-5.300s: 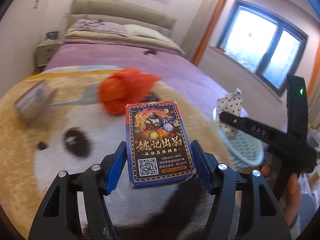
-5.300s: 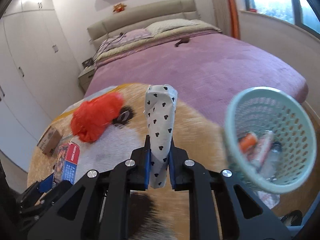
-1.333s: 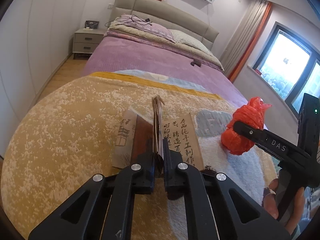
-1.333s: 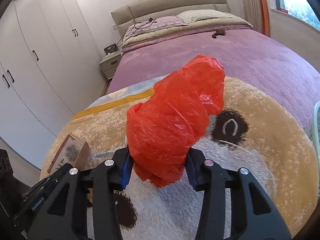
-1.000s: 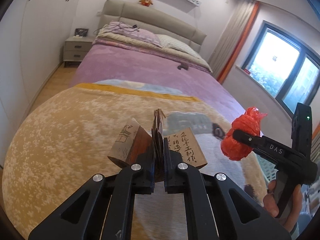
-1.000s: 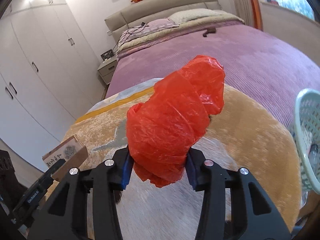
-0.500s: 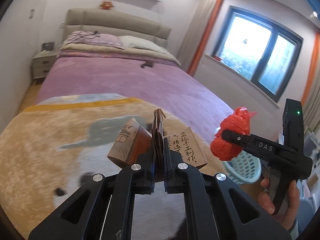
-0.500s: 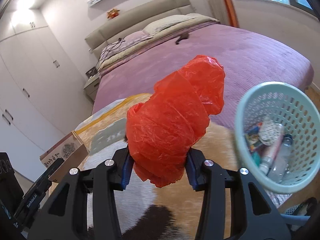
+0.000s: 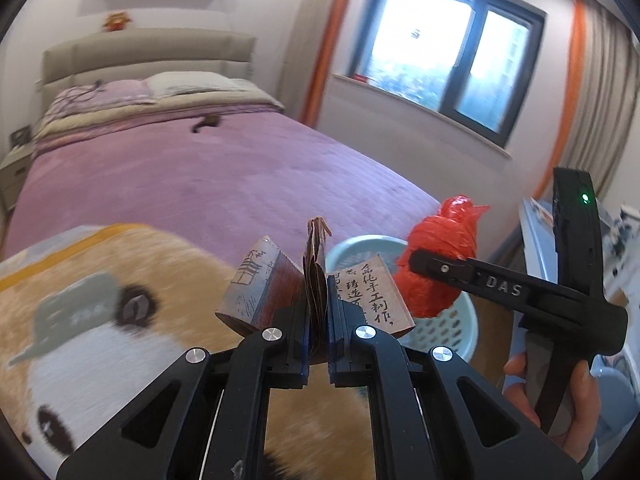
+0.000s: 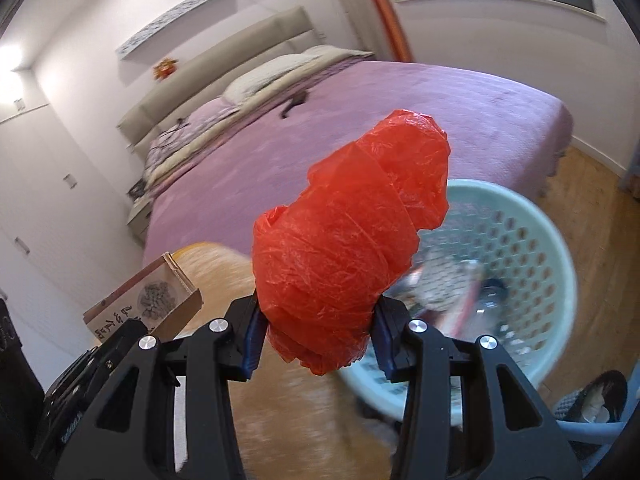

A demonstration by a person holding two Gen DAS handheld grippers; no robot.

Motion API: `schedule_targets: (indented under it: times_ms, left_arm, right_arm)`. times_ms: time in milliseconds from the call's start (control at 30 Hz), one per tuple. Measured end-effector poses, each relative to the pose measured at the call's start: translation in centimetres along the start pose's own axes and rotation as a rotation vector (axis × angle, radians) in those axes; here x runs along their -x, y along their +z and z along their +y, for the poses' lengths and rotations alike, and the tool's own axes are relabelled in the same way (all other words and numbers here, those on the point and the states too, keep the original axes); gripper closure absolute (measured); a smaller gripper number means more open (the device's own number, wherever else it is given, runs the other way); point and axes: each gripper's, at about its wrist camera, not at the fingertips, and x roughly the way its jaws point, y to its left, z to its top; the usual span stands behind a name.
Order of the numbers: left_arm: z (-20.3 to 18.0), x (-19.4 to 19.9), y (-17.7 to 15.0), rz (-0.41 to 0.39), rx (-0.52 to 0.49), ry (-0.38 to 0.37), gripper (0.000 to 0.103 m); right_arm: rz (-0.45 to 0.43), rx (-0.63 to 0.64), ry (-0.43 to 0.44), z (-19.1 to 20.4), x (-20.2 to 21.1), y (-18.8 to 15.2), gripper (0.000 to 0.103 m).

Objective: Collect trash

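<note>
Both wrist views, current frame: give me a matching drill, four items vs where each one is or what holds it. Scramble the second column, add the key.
Items:
1. red plastic bag
2. brown paper box
3. mint basket
4. panda blanket

Places:
A. spread over the near end of the bed
B. clamped in the left gripper
C. beyond the bed's end, trash already inside
D. clamped in the right gripper

Pairs: 1-D, 2-B, 3-C, 4-A
</note>
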Motion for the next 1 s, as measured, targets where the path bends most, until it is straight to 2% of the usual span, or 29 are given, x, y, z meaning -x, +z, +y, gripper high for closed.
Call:
schedule_targets:
  times_ms: [233, 533, 567, 600, 633, 667, 700, 733, 867, 1000]
  left_arm:
    - [-4.8, -5.4, 0.9, 0.065, -0.075, -0.055, 0.099]
    - [-6.8, -10.1, 0.2, 0.124, -0.081, -0.097, 0.097]
    - [-6.9, -10.3, 0.1, 0.130, -0.085, -0.100, 0.095]
    - [-7.1, -10.6, -0.1, 0.137, -0.088, -0.108, 0.088]
    - [-7.1, -10.9, -0.3, 0.140, -0.087, -0.113, 0.074]
    - [-7.2, -11.0, -0.3, 0.140, -0.085, -0.110, 0.065]
    - [-7.0, -11.1, -0.5, 0.135, -0.078, -0.101, 0.048]
    - [-6.9, -11.1, -0.4, 0.127, -0.069, -0.099, 0.045]
    - [-5.7, -10.3, -0.8, 0.128, -0.019, -0.134, 0.044]
    - [-4.6, -8.4, -0.7, 0.099, 0.008, -0.133, 0.037]
  right_arm:
    - [0.027, -0.081, -0.094, -5.9, -0.6, 1.7, 0.061]
    - [0.092, -0.155, -0.173, -10.7, -2.6, 1.8, 0.054]
    - [0.105, -0.177, -0.167, -11.4, -2.8, 1.7, 0.048]
    - [0.111, -0.194, -0.160, -11.9, -2.9, 1.7, 0.045]
    - [0.115, -0.212, -0.154, -12.3, -2.9, 1.6, 0.041]
    - [0.118, -0.221, -0.151, -12.7, -2.9, 1.6, 0.040]
    - [0.117, -0.217, -0.157, -12.8, -2.9, 1.6, 0.040]
    - [0.116, -0.212, -0.164, -12.9, -3.0, 1.7, 0.040]
    - [0.105, -0.203, -0.151, -12.8, -2.2, 1.2, 0.040]
    - [0.087, -0.162, -0.152, -10.7, -1.2, 0.6, 0.037]
